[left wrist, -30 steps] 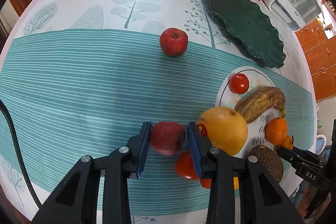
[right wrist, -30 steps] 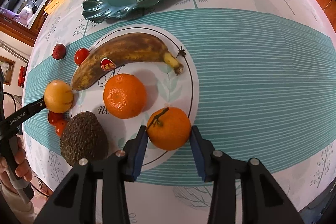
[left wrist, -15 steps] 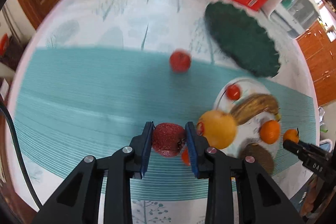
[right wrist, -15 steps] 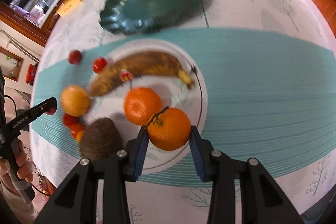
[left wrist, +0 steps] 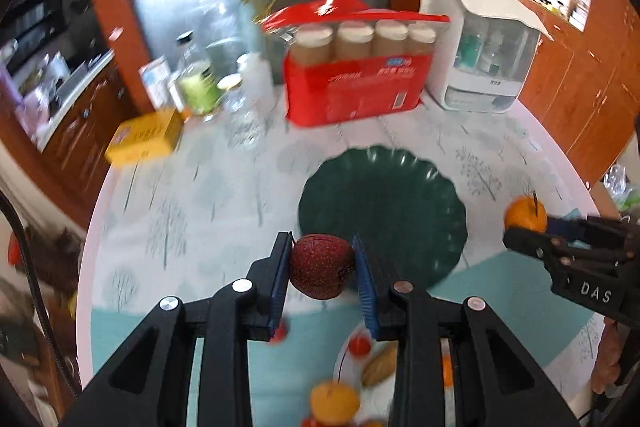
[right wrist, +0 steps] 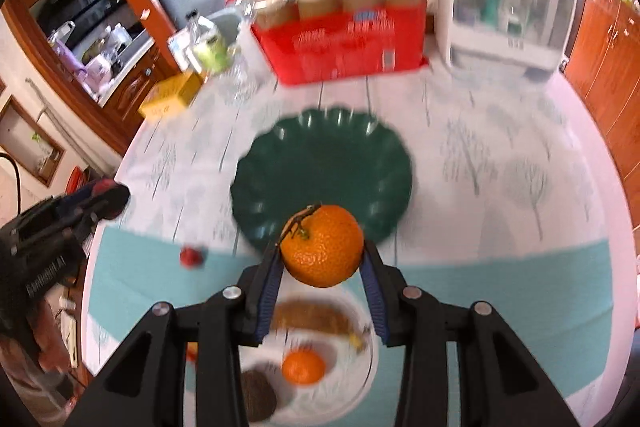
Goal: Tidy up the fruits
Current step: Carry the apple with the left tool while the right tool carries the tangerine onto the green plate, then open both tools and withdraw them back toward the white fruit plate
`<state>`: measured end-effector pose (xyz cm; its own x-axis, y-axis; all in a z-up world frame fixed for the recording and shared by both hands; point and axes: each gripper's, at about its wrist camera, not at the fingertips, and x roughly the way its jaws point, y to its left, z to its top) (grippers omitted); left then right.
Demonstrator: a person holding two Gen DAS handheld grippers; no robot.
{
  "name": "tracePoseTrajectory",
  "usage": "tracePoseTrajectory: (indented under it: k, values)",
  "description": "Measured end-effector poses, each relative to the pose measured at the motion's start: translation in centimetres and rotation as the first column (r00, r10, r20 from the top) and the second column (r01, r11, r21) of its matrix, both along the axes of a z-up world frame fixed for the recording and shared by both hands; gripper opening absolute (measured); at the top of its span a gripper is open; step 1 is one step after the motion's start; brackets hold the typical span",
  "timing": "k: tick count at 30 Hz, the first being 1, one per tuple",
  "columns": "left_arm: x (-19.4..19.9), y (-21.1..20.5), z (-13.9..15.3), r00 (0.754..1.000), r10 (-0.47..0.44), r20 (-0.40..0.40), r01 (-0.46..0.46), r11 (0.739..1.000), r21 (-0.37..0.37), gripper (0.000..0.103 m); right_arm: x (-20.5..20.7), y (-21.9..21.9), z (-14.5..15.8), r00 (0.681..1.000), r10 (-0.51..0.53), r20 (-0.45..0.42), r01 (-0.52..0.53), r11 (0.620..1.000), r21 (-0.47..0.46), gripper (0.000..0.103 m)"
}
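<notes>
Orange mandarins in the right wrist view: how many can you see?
2. One mandarin with a stem is held in the right claw; another mandarin lies on the white plate. Others may be hidden.

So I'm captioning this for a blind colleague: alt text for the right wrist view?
The right gripper holds a stemmed orange above a table, in front of an empty dark green scalloped plate. Below sits a white plate with fruit.

We see a dark red, dimpled fruit [left wrist: 322, 266] pinched between blue pads, lifted off the table just before the green scalloped plate [left wrist: 384, 207]. A stemmed orange [right wrist: 322, 245] hangs gripped over that plate's near edge. On the white plate [right wrist: 366, 367] below lie a browned banana [right wrist: 316, 315], a second orange [right wrist: 303, 367] and an avocado (all blurred) [right wrist: 258, 397]. A small red fruit [right wrist: 191, 256] sits on the teal stripe.
</notes>
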<state>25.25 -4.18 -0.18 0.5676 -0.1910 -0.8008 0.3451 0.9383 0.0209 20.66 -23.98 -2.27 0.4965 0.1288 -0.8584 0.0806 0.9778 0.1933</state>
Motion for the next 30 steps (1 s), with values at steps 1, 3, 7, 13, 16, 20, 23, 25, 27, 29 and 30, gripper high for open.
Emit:
tracePoseTrajectory:
  k: [1,3,7,13,16,20,23,25,27,29,30]
  values:
    - [0.9,-0.8,-0.3,1.0,-0.005,0.0,0.005,1.0,0.01,0.029,0.9,-0.2,0.2,1.0,-0.006,0.01,0.006,1.0,-0.013,0.039]
    - [2.5,-2.3,-1.4,1.0,-0.017,-0.007,0.017,1.0,0.022,0.029,3.0,-0.5,0.0,1.0,-0.016,0.012,0.016,0.999,-0.029,0.039]
    - [5.9,-4.4,-5.8,0.995,-0.013,-0.101,0.014,1.0,0.016,0.03,6.5,-0.8,-3.0,0.998,-0.027,-0.053,0.024,0.998,-0.052,0.039]
    - [7.8,-5.7,-12.1,0.978,-0.009,-0.207,0.018,0.999,0.043,0.03,8.2,0.0,-9.2,0.982,-0.008,-0.186,-0.005,0.997,-0.071,0.039]
    - [8.0,-6.0,-14.0,0.971,-0.009,-0.239,0.023,0.998,0.057,0.03,8.0,0.6,-11.3,0.974,0.008,-0.229,-0.024,0.997,-0.068,0.04]
    - [8.0,-6.2,-15.7,0.962,-0.006,-0.271,0.028,0.997,0.078,0.035,7.7,1.0,-13.1,0.96,0.021,-0.279,-0.046,0.996,-0.082,0.04]
    - [7.9,-6.0,-15.8,0.963,0.008,-0.269,0.018,0.995,0.094,0.067,7.5,0.7,-13.5,0.956,0.015,-0.292,-0.036,0.997,-0.068,0.041]
    - [7.7,-5.6,-15.2,0.972,0.026,-0.232,-0.002,0.995,0.103,0.073,7.3,0.6,-13.0,0.96,0.016,-0.281,-0.031,0.998,-0.052,0.042]
    - [7.6,-5.3,-14.4,0.975,0.035,-0.218,-0.012,0.994,0.105,0.076,7.2,0.4,-12.3,0.964,0.013,-0.267,-0.028,0.998,-0.051,0.045]
    - [7.3,-4.6,-13.4,0.978,0.04,-0.204,-0.023,0.996,0.085,0.076,6.9,0.3,-11.3,0.969,0.011,-0.248,-0.025,0.998,-0.051,0.047]
    - [7.2,-4.4,-13.0,0.98,0.04,-0.197,-0.026,0.997,0.075,0.076,6.7,0.3,-10.8,0.971,0.013,-0.24,-0.025,0.999,-0.048,0.047]
